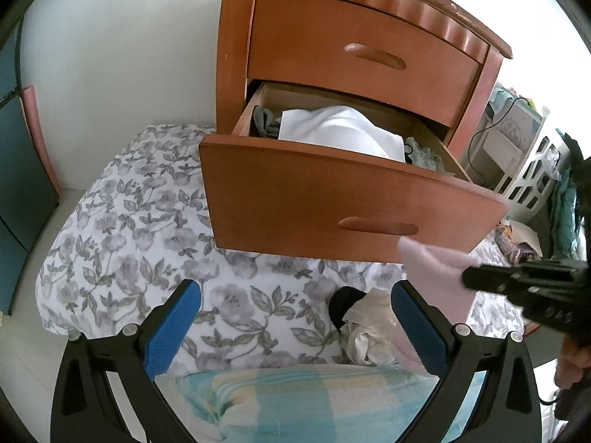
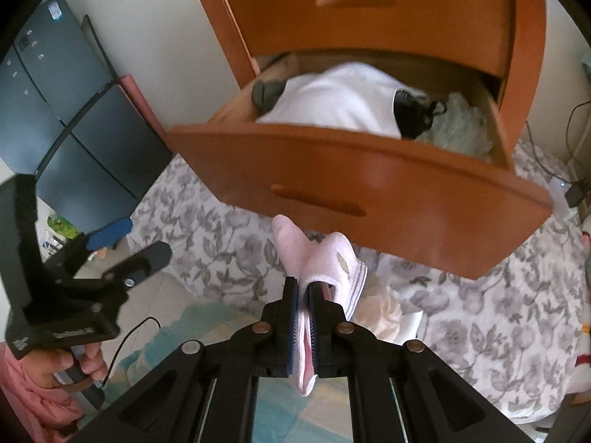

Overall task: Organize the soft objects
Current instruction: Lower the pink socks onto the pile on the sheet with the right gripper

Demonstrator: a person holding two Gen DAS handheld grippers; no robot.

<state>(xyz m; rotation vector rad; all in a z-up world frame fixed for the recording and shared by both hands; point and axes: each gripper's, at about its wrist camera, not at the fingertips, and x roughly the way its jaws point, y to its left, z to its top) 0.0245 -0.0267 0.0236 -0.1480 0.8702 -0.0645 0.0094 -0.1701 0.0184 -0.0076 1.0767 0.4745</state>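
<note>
The right tool point(image 2: 303, 295) is clamped on a pale pink terry sock point(image 2: 325, 258), pinched at its cuff so the foot hangs free, just below the front of the open lower drawer of the orange wooden nightstand point(image 2: 369, 170). That looks like a carry toward the drawer, where a folded white cloth point(image 2: 332, 99) already lies. The left tool point(image 1: 295, 321) hangs wide open and empty over the grey-flowered bedspread point(image 1: 129, 229), probably ready for the crumpled cream cloth point(image 1: 365, 328) beside it.

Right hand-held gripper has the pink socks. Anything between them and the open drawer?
Only the drawer front: the pink socks, clamped in the right hand-held gripper, hang in front of it, below its top edge. The open drawer is already mostly filled by a white garment; little free room shows.
</note>
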